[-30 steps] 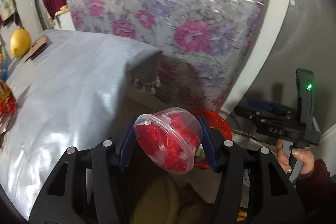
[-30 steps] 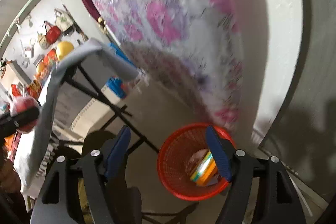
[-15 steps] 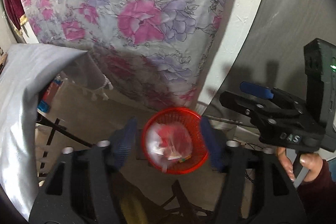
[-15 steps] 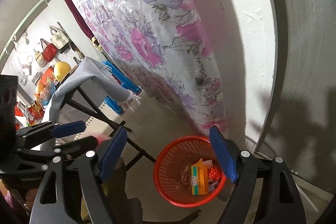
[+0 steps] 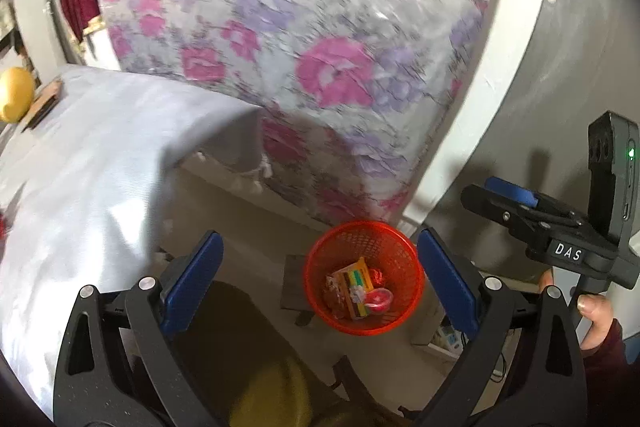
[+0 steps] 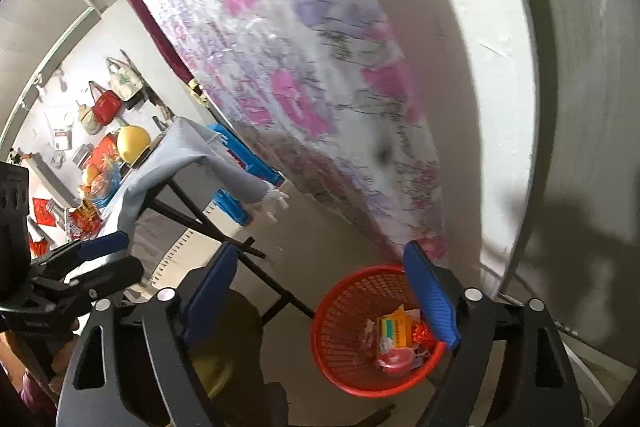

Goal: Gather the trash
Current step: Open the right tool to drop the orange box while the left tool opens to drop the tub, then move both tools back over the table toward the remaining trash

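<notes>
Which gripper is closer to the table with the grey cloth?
The left gripper. It hangs beside the table corner; the right gripper is farther out, toward the red basket. Both jaws are opening, empty.

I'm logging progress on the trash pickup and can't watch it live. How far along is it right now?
Done: the red mesh basket on the floor already holds a yellow carton and a clear cup of red pieces. In hand: nothing; the left gripper and right gripper are both empty, jaws opening above the basket. Left: red and orange wrappers sit on the grey-clothed table.
</notes>
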The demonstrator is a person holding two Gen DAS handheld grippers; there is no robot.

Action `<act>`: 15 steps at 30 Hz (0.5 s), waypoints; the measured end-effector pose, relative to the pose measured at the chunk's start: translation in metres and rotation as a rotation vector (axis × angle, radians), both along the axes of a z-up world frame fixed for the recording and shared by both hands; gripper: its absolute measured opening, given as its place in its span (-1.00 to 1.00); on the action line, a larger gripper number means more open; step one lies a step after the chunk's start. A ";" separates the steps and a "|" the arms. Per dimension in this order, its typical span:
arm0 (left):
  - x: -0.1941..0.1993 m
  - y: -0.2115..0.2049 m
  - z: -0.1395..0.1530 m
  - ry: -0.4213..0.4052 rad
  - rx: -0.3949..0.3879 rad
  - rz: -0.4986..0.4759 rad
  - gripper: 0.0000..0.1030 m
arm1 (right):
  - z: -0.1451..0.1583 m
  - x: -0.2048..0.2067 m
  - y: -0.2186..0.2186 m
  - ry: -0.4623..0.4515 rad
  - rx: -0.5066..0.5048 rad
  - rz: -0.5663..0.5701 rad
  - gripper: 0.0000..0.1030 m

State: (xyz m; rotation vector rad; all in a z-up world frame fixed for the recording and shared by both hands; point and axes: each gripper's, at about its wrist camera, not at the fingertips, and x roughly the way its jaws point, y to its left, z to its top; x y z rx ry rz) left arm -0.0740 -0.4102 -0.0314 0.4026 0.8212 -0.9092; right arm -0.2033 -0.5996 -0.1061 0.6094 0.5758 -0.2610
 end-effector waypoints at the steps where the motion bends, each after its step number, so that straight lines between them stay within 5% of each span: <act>1: 0.002 0.007 0.005 -0.010 -0.009 0.018 0.83 | 0.003 0.001 0.004 -0.004 -0.010 0.008 0.67; 15: 0.036 0.119 0.053 -0.093 -0.114 0.292 0.87 | 0.059 0.027 0.077 -0.072 -0.087 0.156 0.85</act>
